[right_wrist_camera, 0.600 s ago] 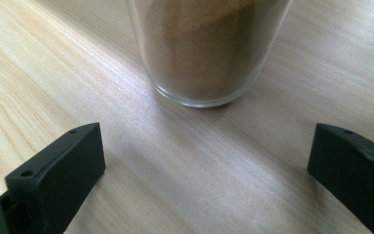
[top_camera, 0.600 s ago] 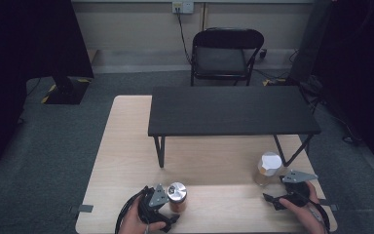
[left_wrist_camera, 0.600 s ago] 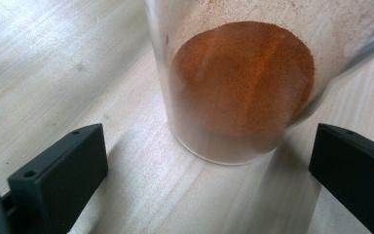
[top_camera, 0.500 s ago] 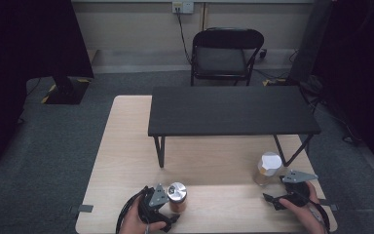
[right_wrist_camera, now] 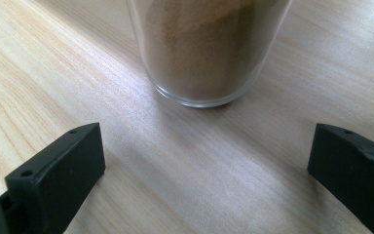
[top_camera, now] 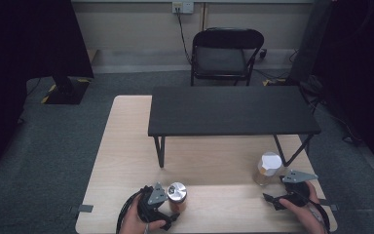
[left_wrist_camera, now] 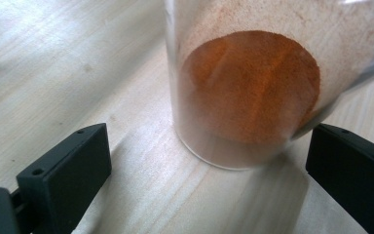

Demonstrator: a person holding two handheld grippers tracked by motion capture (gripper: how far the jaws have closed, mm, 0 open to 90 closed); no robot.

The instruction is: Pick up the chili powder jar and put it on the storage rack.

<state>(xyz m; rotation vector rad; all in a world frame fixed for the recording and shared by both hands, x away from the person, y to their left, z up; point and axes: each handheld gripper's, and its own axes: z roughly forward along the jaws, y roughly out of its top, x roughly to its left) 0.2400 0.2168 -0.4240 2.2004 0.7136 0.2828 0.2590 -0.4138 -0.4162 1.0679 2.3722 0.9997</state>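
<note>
Both grippers hover level with jaws spread wide, gripping nothing: left gripper faces the orange-powder jar near-left on the counter, right gripper the brown-powder jar near-right. Judgement: centre each jar between the jaws, advance level, close low on the glass. Both 2 jars stand upright, long axis vertical, lids up.

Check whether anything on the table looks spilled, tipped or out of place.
Nothing stands out. Both spice jars stand upright on the wooden table: the orange-powder jar by the left gripper, the brown-powder jar by the right gripper.
</note>
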